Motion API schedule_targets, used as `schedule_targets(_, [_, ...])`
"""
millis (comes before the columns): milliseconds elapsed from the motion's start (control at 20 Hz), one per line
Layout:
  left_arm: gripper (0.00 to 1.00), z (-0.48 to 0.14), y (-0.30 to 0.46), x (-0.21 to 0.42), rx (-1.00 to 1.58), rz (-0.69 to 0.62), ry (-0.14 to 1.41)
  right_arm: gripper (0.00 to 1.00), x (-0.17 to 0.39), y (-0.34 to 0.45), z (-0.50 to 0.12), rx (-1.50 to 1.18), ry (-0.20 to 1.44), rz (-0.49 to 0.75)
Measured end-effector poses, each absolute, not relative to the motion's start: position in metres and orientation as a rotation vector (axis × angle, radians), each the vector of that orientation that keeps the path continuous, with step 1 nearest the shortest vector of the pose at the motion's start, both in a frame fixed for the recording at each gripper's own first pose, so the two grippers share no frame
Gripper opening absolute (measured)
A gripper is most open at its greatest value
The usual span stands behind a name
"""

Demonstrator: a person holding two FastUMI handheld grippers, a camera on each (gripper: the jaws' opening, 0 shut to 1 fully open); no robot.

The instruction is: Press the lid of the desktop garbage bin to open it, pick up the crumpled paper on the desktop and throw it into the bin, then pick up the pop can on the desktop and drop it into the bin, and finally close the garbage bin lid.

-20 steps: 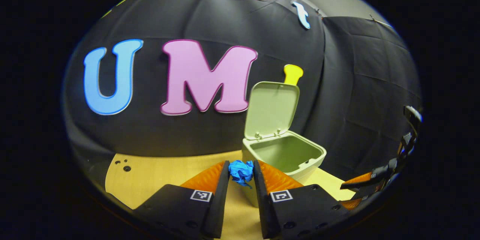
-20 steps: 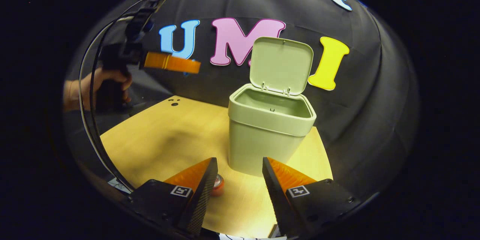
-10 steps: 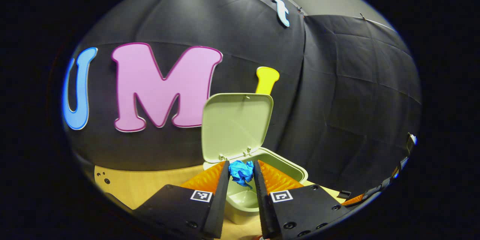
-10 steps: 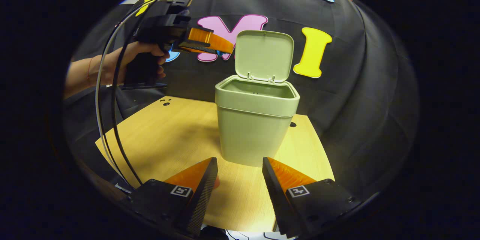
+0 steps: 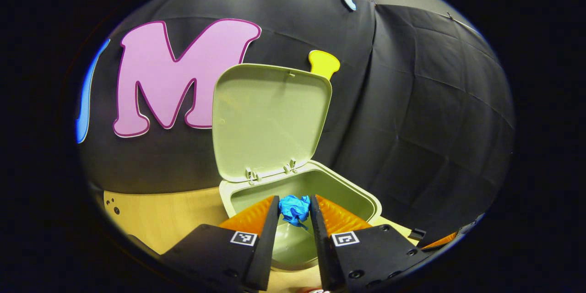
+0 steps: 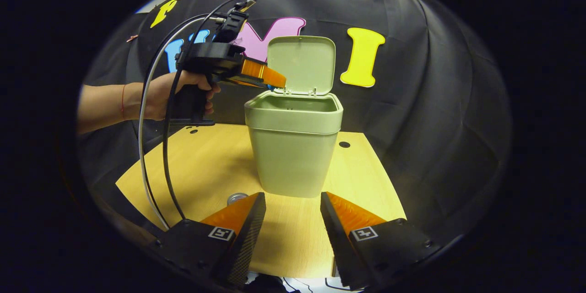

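Left gripper [image 5: 295, 210] pinches blue crumpled paper [image 5: 294, 209] above the open green desktop bin [image 5: 366, 199], ready to drop; right gripper [image 6: 293, 210] waits open by the can [image 6: 236, 198]

A light wooden tabletop [image 6: 215, 165], with small round holes [image 6: 344, 144] near its far edge, stands before the booth's creased black cloth wall [image 6: 435, 100].

A light wooden table [image 6: 206, 165] carries the things — its top shows a few small round holes near the far edge. The green garbage bin [image 6: 293, 155] stands on it, and a pop can [image 6: 236, 198] sits just beside the bin's base.
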State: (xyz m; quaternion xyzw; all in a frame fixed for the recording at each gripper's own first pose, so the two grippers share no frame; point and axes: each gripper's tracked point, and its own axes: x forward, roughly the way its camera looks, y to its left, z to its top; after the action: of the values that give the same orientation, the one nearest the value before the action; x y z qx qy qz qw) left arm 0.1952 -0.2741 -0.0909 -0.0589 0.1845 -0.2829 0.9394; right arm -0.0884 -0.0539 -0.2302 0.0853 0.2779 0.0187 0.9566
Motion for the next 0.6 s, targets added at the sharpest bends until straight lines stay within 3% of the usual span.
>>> schedule_targets(450, [0.55,-0.111,-0.278,0.196,-0.083,-0.564,0.403,0.77,-0.105,-0.064,-0.227,0.173,0.569,-0.004])
schedule_targets(600, [0.64,-0.115,-0.278,0.194,-0.086,-0.558,0.423,0.77,-0.106,-0.067,-0.227,0.184,0.565,-0.014])
